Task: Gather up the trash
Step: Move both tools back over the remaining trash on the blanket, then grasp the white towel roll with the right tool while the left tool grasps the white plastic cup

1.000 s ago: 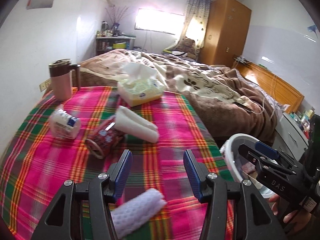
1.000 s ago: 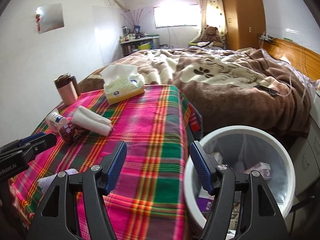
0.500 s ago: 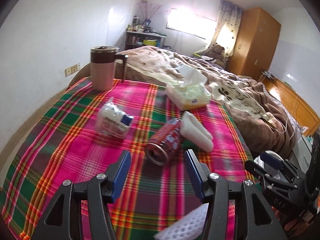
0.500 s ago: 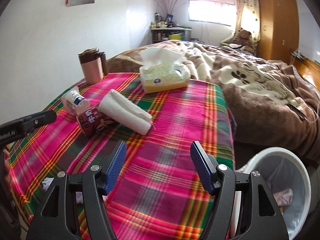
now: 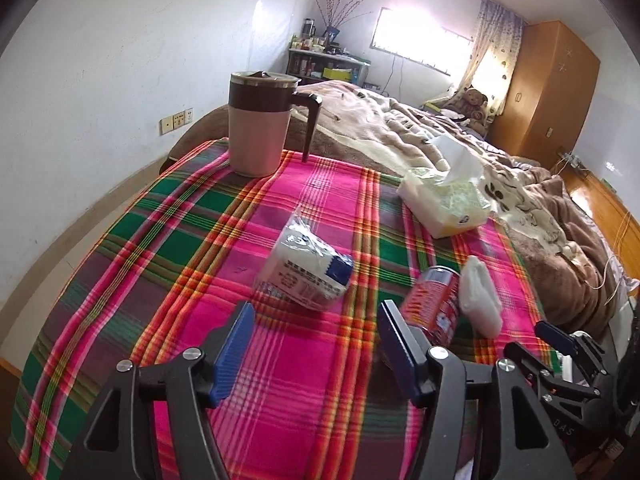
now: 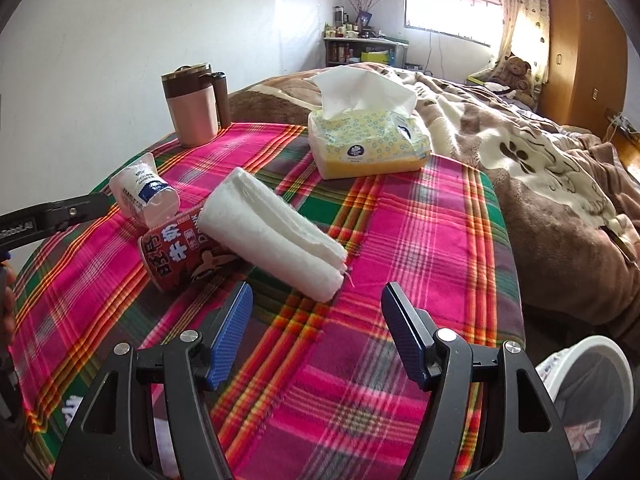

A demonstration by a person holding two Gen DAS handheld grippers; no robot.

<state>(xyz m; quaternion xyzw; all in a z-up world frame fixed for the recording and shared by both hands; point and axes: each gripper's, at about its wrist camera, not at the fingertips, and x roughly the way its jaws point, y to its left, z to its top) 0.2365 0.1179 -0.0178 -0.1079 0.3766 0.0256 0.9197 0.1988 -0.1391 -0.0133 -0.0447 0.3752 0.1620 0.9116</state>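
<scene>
Plaid cloth (image 5: 120, 264), pink, green and orange, covers the table; the bed (image 6: 540, 168) with a brown blanket runs alongside it.

Left gripper (image 5: 314, 346): jaws parting at this moment, nothing between the blue pads, only cloth below. It hangs above the near part of the table, aimed down at a slant. Just beyond its tips lies a small white plastic packet (image 5: 308, 270) with a blue label, crinkled, on its side.

Red can (image 5: 434, 304) lies on its side to the right of the packet, close to the left gripper's right finger; whether it touches the finger cannot be told. From the right wrist view the can's open end faces the camera and white characters show on its side. A rolled white towel (image 6: 276, 232) lies against the can, partly over it.

Right gripper (image 6: 316, 334): jaws wide apart, empty, over bare cloth, with the towel's near end just ahead of the tips.

Farther back: a yellow tissue pack (image 6: 368, 146) with a sheet standing up from its slot, and a pink mug (image 5: 258, 128) with a brown lid and handle (upright, at the table's far corner near the wall).

White trash bin (image 6: 592, 392) stands off the table's right edge, low in the right wrist view; some paper scraps inside.
</scene>
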